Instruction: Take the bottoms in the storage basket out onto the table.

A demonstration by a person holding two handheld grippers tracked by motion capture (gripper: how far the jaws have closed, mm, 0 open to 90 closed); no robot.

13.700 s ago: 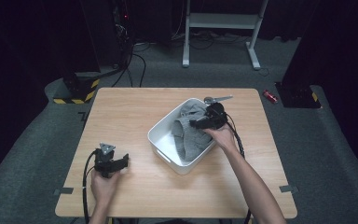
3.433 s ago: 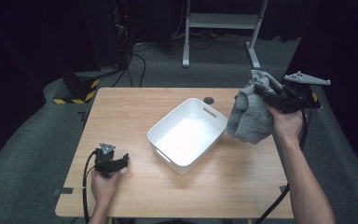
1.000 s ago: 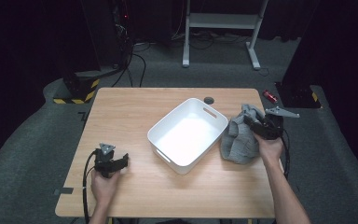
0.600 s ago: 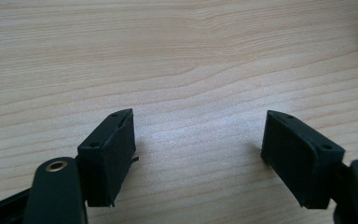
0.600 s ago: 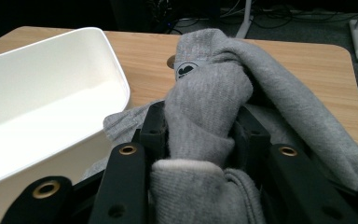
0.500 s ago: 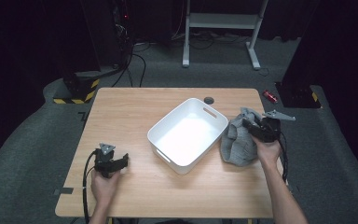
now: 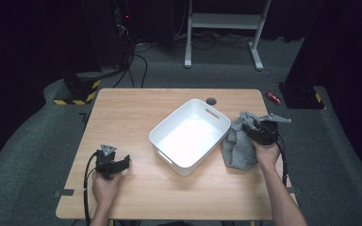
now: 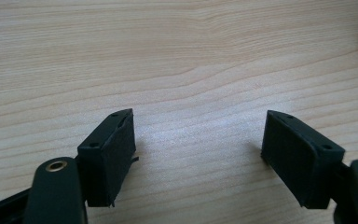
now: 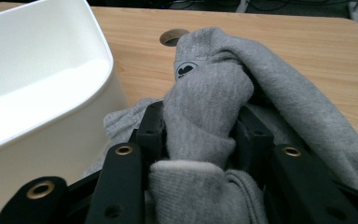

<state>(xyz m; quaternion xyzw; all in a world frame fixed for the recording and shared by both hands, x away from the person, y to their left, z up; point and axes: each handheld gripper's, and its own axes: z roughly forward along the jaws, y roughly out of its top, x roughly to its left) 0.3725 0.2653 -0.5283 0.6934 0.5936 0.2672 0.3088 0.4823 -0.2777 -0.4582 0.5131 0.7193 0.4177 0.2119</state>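
Lowered grey garment (image 7: 239,147) rests, right gripper (image 7: 256,131) clamping it.

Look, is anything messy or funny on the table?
The grey cloth lies in a crumpled heap on the table right of the white tub, one fold pinched in the right gripper. Nothing spilled or broken.

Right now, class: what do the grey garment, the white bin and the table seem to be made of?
Grey garment: soft knit fabric, likely fleece or cotton; ribbed weave, limp folds.
White bin: probably plastic; smooth, slightly glossy, moulded handle slots.
Table: wood or wood-look laminate; pale matte grain lines.
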